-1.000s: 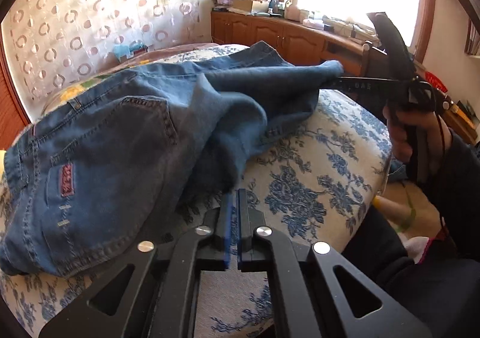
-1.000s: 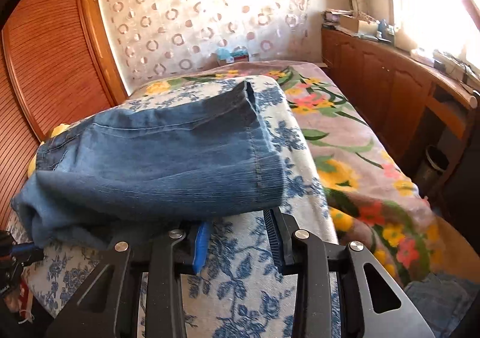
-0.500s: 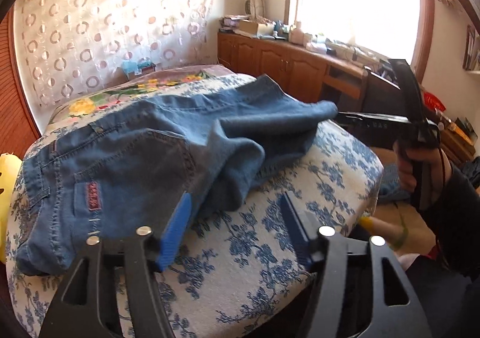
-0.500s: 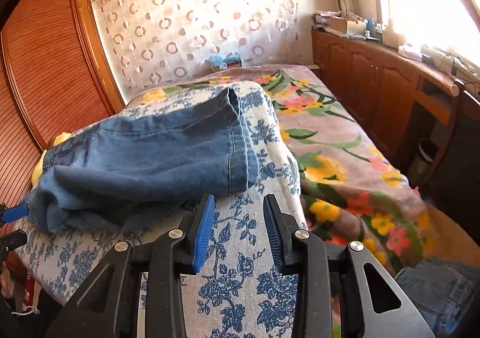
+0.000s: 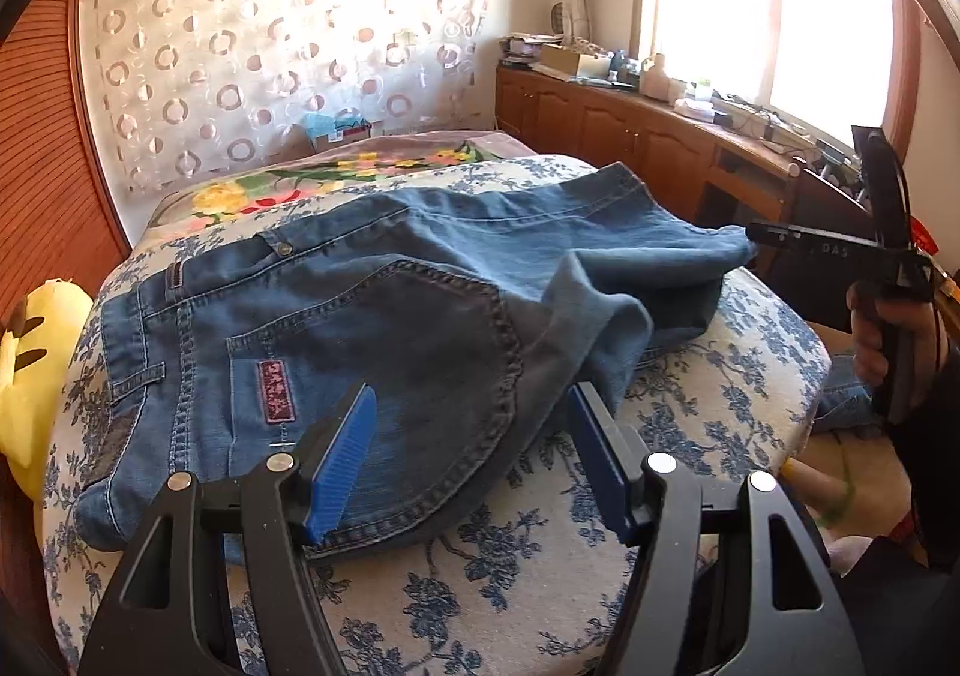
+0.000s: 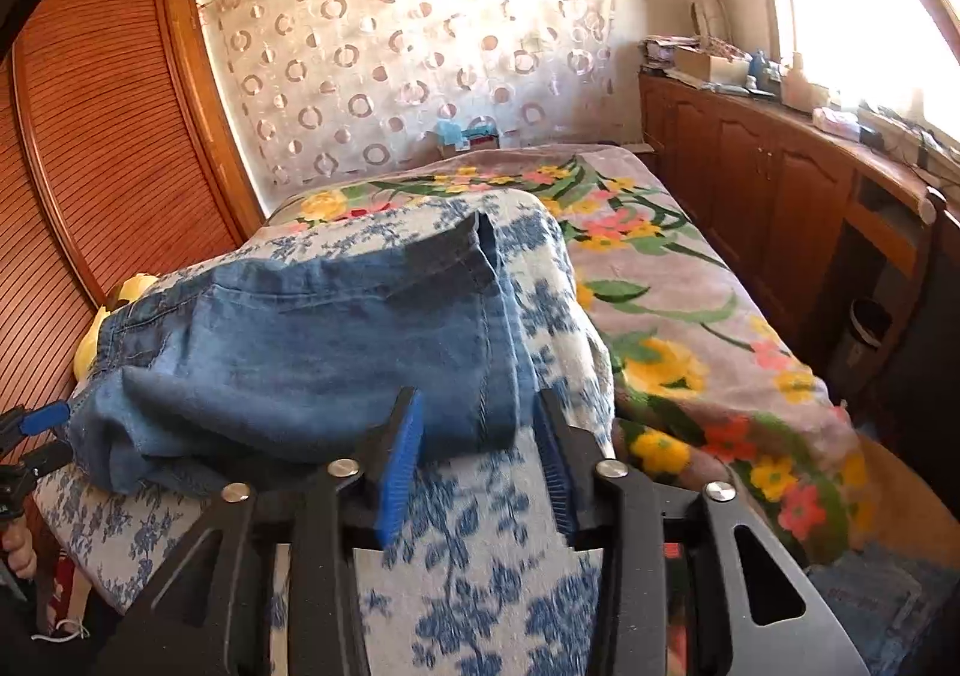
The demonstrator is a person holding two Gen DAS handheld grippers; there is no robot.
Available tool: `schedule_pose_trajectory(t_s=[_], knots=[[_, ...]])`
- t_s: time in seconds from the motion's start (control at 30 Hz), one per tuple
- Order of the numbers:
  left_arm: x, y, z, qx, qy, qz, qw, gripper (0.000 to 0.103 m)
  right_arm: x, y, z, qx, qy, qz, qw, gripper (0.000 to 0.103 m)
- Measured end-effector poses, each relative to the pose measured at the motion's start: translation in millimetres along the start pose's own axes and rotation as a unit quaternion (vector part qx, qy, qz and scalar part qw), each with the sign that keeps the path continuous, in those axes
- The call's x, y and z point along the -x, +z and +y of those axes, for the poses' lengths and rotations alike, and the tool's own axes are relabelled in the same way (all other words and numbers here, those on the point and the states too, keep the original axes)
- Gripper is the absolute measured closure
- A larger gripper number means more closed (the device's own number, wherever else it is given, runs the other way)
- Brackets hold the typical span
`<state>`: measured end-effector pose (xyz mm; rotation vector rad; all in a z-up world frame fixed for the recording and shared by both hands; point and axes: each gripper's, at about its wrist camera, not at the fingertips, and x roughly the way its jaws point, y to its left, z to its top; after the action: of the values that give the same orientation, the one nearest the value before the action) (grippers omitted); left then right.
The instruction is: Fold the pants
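Blue jeans [image 5: 384, 304] lie folded on a white cushion with blue flowers [image 5: 720, 412]; the waistband and back pocket face me in the left wrist view, and the legs are doubled over to the right. My left gripper [image 5: 471, 424] is open and empty just in front of the pocket. In the right wrist view the jeans [image 6: 312, 352] show their hem edge, and my right gripper [image 6: 477, 430] is open and empty at the hem corner. The right gripper also shows at the right of the left wrist view [image 5: 774, 238], next to the fold.
The cushion lies on a bed with a flowered blanket [image 6: 678, 286]. A yellow plush toy [image 5: 36, 352] sits at the left edge. Wooden cabinets [image 6: 762, 178] run under the window on the right, and a slatted wooden wardrobe [image 6: 90, 148] stands at the left.
My left gripper was shut at the jeans' edge, then opened and drew back. My right gripper stays open and has moved closer to the hem corner.
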<state>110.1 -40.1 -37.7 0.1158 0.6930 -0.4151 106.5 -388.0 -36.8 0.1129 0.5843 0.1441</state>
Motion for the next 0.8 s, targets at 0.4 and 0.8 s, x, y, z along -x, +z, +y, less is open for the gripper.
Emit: schedule_pose_trajectory(t_s=[0.4, 0.8], knots=[[-21, 4, 41, 0.033, 0.039, -0.001, 0.9987, 0.036, -85, 71, 13, 0.047, -0.003, 0.038, 0.998, 0.06], [-32, -3, 80, 0.069, 0.069, 0.003, 0.9952, 0.036, -182, 110, 7, 0.066, -0.012, 0.164, 0.984, 0.063]])
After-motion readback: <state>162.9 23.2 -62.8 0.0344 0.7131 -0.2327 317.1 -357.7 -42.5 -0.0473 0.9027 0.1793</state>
